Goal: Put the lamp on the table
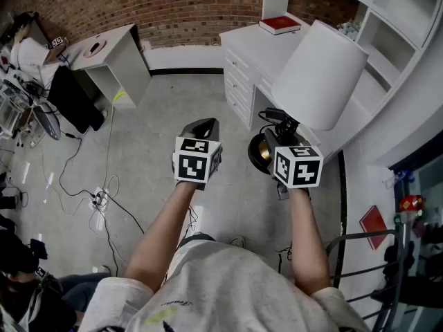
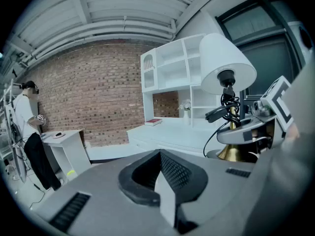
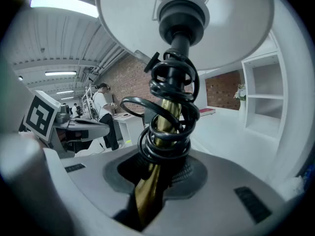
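Observation:
The lamp has a white shade (image 1: 318, 75), a brass stem and a round brass base (image 1: 261, 151). It hangs tilted in the air in front of the white table (image 1: 252, 43). My right gripper (image 1: 280, 131) is shut on the brass stem (image 3: 165, 127), just under the black cord (image 3: 170, 107) coiled round it; the shade (image 3: 133, 18) fills the top of the right gripper view. My left gripper (image 1: 201, 127) floats beside it to the left, over the floor, shut with nothing in it. In the left gripper view, its jaws (image 2: 162, 181) meet, and the lamp (image 2: 224, 63) shows at the right.
A red book (image 1: 279, 25) lies on the white table, with a white shelf unit (image 1: 398, 26) behind it. A small white side table (image 1: 111, 57) stands far left. Cables (image 1: 97, 199) trail on the floor. A black metal frame (image 1: 344, 241) is at my right. A person (image 2: 27, 127) stands far off.

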Motion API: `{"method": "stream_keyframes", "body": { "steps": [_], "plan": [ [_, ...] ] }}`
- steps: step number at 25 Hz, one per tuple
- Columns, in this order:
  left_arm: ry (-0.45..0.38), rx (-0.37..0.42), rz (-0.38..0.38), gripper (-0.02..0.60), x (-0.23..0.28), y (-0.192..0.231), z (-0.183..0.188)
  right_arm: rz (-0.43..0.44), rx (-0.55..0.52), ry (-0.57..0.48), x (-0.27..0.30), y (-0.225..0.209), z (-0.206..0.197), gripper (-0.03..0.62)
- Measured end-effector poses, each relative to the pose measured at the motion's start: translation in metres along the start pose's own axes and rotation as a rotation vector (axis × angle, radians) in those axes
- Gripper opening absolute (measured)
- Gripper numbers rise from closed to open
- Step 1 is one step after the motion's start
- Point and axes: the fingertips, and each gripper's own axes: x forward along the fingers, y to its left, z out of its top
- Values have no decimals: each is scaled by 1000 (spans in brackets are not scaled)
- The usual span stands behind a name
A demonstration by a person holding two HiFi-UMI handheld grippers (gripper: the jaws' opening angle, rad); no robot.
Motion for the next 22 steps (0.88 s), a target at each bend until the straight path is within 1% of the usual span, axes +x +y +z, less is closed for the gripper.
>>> {"method": "stream_keyframes", "body": {
  "steps": [11,17,22],
  "plan": [
    [12,-9,3,-9,15,3,1,12,-10,25,12,-9,-2,104],
    [17,-11,4,-9,34,22,5,15,-7,35,38,-11,2,104],
    [20,-14,-10,-9,64,43,10,10,-4,43,70,-16,9,104]
  ]
}}
